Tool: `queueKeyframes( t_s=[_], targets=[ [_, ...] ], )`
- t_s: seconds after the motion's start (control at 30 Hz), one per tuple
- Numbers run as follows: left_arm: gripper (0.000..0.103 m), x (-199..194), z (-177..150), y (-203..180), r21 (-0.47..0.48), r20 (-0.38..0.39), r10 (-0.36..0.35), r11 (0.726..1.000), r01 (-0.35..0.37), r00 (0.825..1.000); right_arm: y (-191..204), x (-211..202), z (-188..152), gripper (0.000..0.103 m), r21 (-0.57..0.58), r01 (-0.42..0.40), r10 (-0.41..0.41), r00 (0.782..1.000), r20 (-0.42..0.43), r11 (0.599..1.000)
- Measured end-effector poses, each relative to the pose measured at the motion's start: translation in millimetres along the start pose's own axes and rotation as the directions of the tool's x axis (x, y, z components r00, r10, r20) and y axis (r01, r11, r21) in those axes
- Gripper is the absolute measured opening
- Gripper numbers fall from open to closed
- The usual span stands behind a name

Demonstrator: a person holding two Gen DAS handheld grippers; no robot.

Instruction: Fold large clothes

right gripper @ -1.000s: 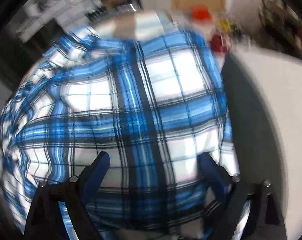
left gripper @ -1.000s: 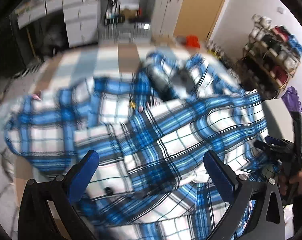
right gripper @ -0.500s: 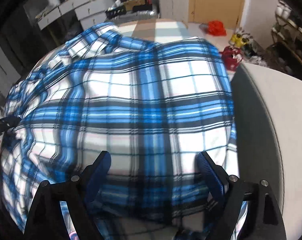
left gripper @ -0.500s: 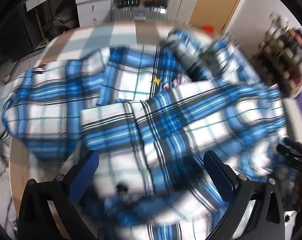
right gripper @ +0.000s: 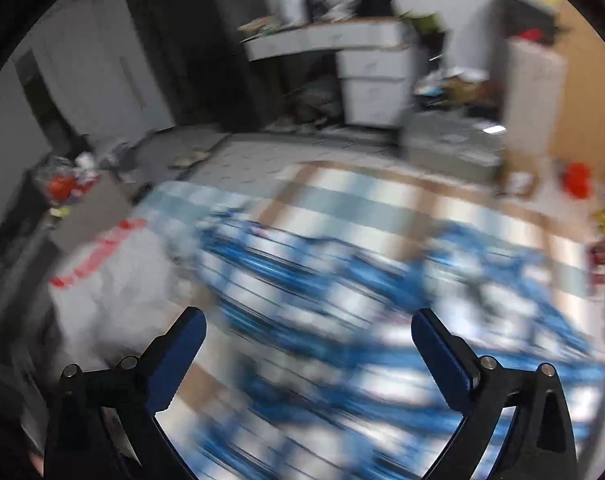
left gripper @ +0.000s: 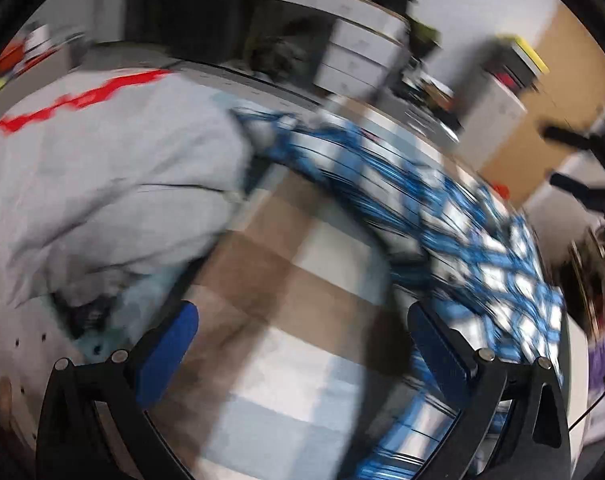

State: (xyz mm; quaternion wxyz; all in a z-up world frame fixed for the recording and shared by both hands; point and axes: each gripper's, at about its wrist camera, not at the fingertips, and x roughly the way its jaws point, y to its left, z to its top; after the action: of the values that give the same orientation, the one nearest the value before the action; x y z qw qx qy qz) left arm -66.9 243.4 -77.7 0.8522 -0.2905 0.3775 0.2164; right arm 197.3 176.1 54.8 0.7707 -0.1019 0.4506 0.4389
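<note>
From the left wrist, the left gripper (left gripper: 302, 336) stands wide with nothing between its pads; the blue plaid shirt (left gripper: 482, 248) stretches from upper centre to lower right across the checked cover (left gripper: 302, 264), beside a grey garment (left gripper: 102, 184). From the right wrist, the right gripper (right gripper: 308, 340) is opening, empty, above the shirt (right gripper: 342, 300) lying crosswise; white drawers (right gripper: 374, 80) stand behind.

Both wrist views — blurred, seemingly downward — share shirt (left gripper: 482, 232).

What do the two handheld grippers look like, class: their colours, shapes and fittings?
The left gripper and right gripper match: each has two black, angular, open-framed arms tipped with flat blue pads, and round silver bolt heads on the frame. No cables or markings show on them, and no sleeve can be made out.
</note>
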Motion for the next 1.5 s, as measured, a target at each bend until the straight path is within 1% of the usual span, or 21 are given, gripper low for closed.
queueKeyframes(
  t_s=[0.07,0.17,0.27,0.33,0.4,0.47,0.53,0.57,0.6,0.7,0.73,0.77,0.83,0.87,0.93,0.97,1.0,1.1,1.2,1.33,1.5],
  targets=[
    [0.102,6,4,12,-0.029,-0.006,0.001,1.0,-0.001,1.0,31,55,39,0.103,0.002,-0.05,0.05,0.996,-0.075,0.999],
    [0.102,14,11,30,-0.068,-0.001,-0.02,0.997,0.02,1.0,64,120,64,0.103,0.029,-0.099,0.102,0.986,-0.135,0.995],
    [0.102,15,15,40,-0.073,-0.019,-0.048,0.996,0.047,0.999,88,208,90,0.101,0.047,-0.109,0.118,0.96,-0.255,0.993],
    [0.102,16,18,39,-0.041,-0.025,-0.069,0.997,0.068,0.997,99,261,105,0.084,0.054,-0.082,0.095,0.942,-0.323,0.995],
    [0.102,20,20,39,0.0,-0.041,-0.081,0.997,0.081,0.996,104,310,111,0.076,0.079,-0.091,0.115,0.914,-0.388,0.993],
    [0.102,25,23,43,0.018,-0.064,-0.098,0.995,0.1,0.993,108,346,111,0.076,0.072,-0.059,0.085,0.888,-0.452,0.996],
    [0.102,32,25,49,0.02,-0.076,-0.103,0.994,0.105,0.992,113,381,106,0.075,0.034,0.013,0.007,0.847,-0.531,0.999],
    [0.102,33,26,54,0.012,-0.082,-0.107,0.994,0.108,0.991,114,388,105,0.075,0.016,0.031,-0.017,0.836,-0.548,0.999],
    [0.102,33,27,60,0.001,-0.091,-0.116,0.993,0.117,0.989,118,399,106,0.074,-0.032,0.062,-0.069,0.826,-0.559,0.998],
    [0.102,33,28,73,-0.033,-0.107,-0.14,0.99,0.137,0.984,128,408,108,0.073,-0.129,0.106,-0.16,0.825,-0.542,0.986],
    [0.102,33,29,76,-0.036,-0.108,-0.143,0.99,0.139,0.984,127,413,104,0.074,-0.13,0.131,-0.182,0.809,-0.559,0.983],
    [0.102,33,29,77,-0.039,-0.106,-0.142,0.99,0.138,0.984,125,417,101,0.069,-0.104,0.134,-0.17,0.795,-0.583,0.985],
    [0.102,32,28,78,-0.037,-0.109,-0.151,0.988,0.148,0.983,125,429,89,0.012,-0.061,0.115,-0.128,0.76,-0.638,0.991],
    [0.102,32,27,79,-0.037,-0.111,-0.152,0.988,0.149,0.982,128,428,85,0.011,-0.079,0.125,-0.147,0.768,-0.624,0.989],
    [0.102,32,26,79,-0.045,-0.111,-0.155,0.988,0.151,0.982,137,419,88,0.003,-0.095,0.118,-0.151,0.81,-0.566,0.988],
    [0.102,30,27,81,-0.05,-0.109,-0.162,0.986,0.158,0.981,142,412,91,0.003,-0.098,0.1,-0.137,0.834,-0.535,0.99],
    [0.102,29,27,81,-0.051,-0.106,-0.165,0.986,0.16,0.981,152,397,96,0.003,-0.119,0.074,-0.123,0.868,-0.48,0.99],
    [0.102,25,26,79,-0.049,-0.088,-0.156,0.987,0.153,0.984,176,354,108,0.002,-0.193,0.03,-0.096,0.935,-0.343,0.981],
    [0.102,25,25,75,-0.042,-0.082,-0.139,0.99,0.136,0.987,191,304,120,0.002,-0.224,0.02,-0.065,0.979,-0.194,0.974],
    [0.102,23,21,69,-0.035,-0.063,-0.104,0.994,0.102,0.993,206,247,131,0.002,-0.259,-0.042,0.026,0.998,-0.063,0.965],
    [0.102,19,34,68,-0.061,-0.004,-0.059,0.996,0.058,0.998,201,171,124,0.002,-0.284,-0.173,0.193,0.98,0.044,0.943]
  ],
)
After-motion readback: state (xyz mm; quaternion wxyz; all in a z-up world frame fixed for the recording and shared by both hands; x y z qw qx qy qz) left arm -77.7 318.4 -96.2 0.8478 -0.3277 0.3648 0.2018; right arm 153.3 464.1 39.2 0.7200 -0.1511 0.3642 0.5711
